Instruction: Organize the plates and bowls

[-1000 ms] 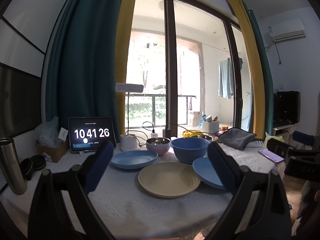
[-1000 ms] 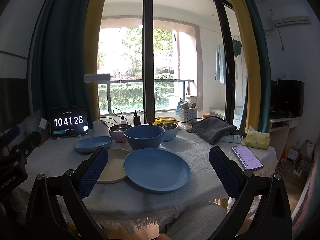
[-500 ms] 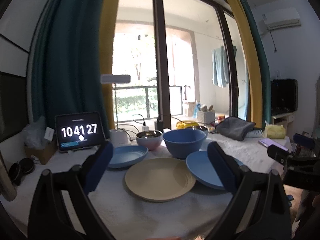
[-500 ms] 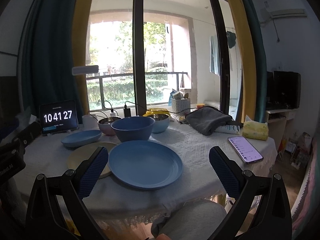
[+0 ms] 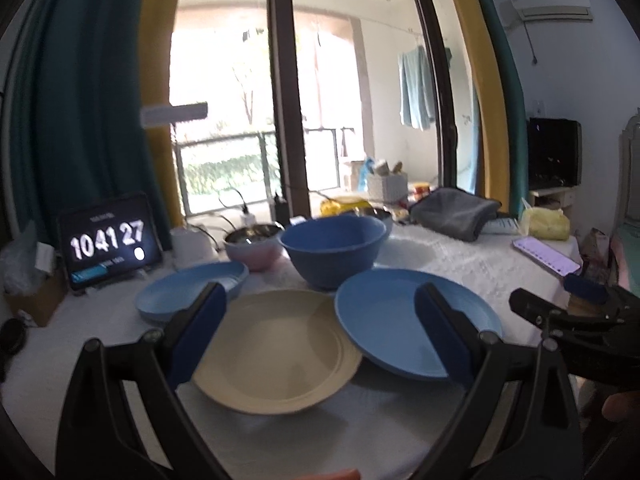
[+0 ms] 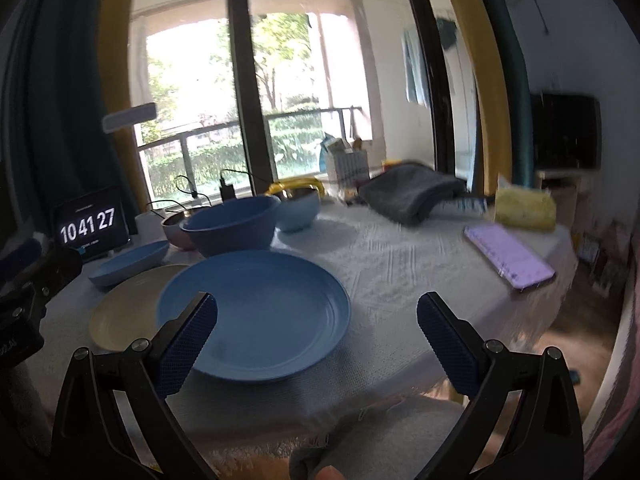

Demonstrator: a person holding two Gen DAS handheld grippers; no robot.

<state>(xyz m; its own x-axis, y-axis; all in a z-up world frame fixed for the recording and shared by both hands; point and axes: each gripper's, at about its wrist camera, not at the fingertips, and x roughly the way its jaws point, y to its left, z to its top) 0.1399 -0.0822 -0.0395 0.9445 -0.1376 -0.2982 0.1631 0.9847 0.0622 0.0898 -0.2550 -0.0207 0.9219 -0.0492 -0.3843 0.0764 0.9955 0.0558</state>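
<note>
A cream plate (image 5: 276,348) lies near the table's front, with a blue plate (image 5: 404,320) to its right overlapping its rim. Behind them stand a large blue bowl (image 5: 334,250), a pink bowl (image 5: 252,246) and a shallow light-blue dish (image 5: 192,296). My left gripper (image 5: 320,332) hangs open over the cream plate, holding nothing. My right gripper (image 6: 316,334) is open just in front of the blue plate (image 6: 254,316), empty too. A smaller light-blue bowl (image 6: 298,208) sits behind the large blue bowl (image 6: 232,228).
A tablet clock (image 5: 108,240) stands at the back left. A grey cloth (image 6: 412,196), a yellow tissue pack (image 6: 524,208) and a phone (image 6: 508,256) lie on the right of the white tablecloth (image 6: 400,280). The table's front edge is close below both grippers.
Both grippers moved forward and lower toward the plates, which now look larger. The left view swung right, the right view tilted. Both stay open.
</note>
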